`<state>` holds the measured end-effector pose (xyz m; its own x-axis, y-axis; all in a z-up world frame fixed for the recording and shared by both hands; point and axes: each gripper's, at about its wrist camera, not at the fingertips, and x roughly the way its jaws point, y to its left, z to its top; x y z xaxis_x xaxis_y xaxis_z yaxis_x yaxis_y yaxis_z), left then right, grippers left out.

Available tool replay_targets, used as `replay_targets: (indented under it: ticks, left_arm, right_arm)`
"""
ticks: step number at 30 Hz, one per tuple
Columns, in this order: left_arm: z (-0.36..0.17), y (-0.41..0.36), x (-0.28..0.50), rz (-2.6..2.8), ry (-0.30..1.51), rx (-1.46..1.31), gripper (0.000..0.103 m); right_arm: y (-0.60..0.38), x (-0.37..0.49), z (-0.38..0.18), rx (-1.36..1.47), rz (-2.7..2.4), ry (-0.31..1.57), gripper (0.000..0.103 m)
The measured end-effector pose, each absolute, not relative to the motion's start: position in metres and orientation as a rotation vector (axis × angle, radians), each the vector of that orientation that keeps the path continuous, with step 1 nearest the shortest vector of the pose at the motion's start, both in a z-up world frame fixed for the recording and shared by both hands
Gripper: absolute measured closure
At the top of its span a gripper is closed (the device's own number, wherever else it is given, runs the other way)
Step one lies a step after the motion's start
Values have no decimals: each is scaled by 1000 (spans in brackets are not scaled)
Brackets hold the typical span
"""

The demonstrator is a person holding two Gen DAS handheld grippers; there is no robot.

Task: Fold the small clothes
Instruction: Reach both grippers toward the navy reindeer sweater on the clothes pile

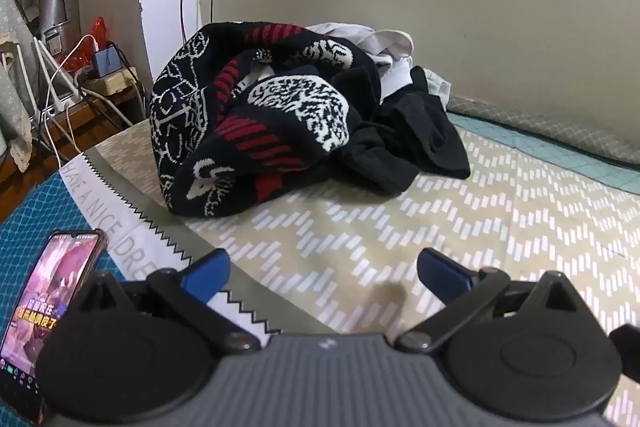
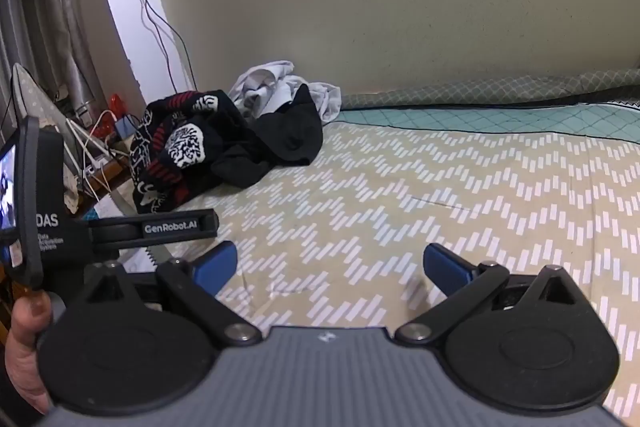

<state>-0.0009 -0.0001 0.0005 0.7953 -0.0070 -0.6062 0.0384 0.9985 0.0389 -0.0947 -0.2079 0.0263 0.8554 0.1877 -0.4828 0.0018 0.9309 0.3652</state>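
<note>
A heap of small clothes lies on the patterned bed sheet [image 1: 400,227]. On top is a black knit garment with red stripes and white patterns [image 1: 256,123]. A plain black garment [image 1: 416,143] lies beside it, and white clothes [image 1: 384,47] lie behind. The heap also shows in the right wrist view: the knit garment [image 2: 180,151], the black garment [image 2: 288,139], the white clothes [image 2: 280,87]. My left gripper [image 1: 322,277] is open and empty, short of the heap. My right gripper [image 2: 330,267] is open and empty, further back and to the right.
A lit phone [image 1: 52,291] lies on a blue quilt at the left bed edge. The left gripper body [image 2: 40,227] stands at the left of the right wrist view. Cables and a power strip [image 1: 100,75] sit beyond the bed's left side. A wall [image 2: 400,7] runs behind.
</note>
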Motion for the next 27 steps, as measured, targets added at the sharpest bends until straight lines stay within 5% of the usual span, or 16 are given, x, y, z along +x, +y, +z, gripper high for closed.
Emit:
replay_targets:
  ticks: [18, 19, 20, 21, 24, 27]
  left_arm:
    - [18, 93, -37, -87, 410, -165, 0]
    - [16, 103, -34, -78, 424, -240, 0]
    - [15, 113, -30, -93, 438, -306, 0]
    - [15, 118, -25, -95, 447, -337, 0]
    - [14, 127, -26, -91, 435, -325, 0]
    - [13, 125, -29, -108, 428, -320, 0]
  right_arm:
    - [-219, -91, 41, 503, 190, 404, 8]
    - [-210, -79, 50, 481, 233, 416, 13]
    - [-201, -66, 59, 441, 252, 427, 41]
    - [-189, -52, 68, 394, 280, 443, 59]
    - [-156, 2, 95, 286, 325, 448, 50]
    - [-126, 59, 105, 168, 307, 435, 27]
